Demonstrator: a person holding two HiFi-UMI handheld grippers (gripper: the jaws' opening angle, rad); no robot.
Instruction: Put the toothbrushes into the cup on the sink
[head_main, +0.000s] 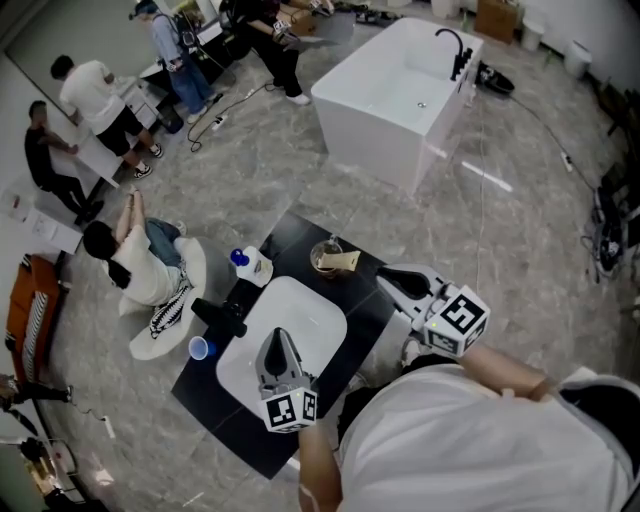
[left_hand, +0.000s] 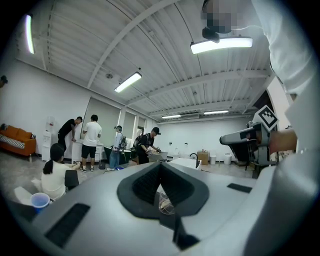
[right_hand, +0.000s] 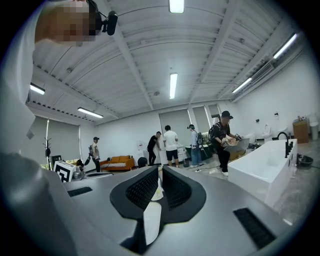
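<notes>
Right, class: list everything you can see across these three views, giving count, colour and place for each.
sink: one, white, set in the counter
counter: one, black, on the grey floor
tap: one, black, at the sink's left edge
blue cup: one, blue, on the counter left of the sink
bottle: one, white with a blue cap, counter's far-left part
glass cup: one, clear, something tan inside, counter's far edge
bathtub: one, white, beyond the counter
sofa: one, orange, by the wall
people: one seated left of the counter, several standing farther off
white strip: one, between the right gripper's jaws; unidentifiable
left gripper: grey, shut, over the sink
right gripper: grey, at the counter's right edge
</notes>
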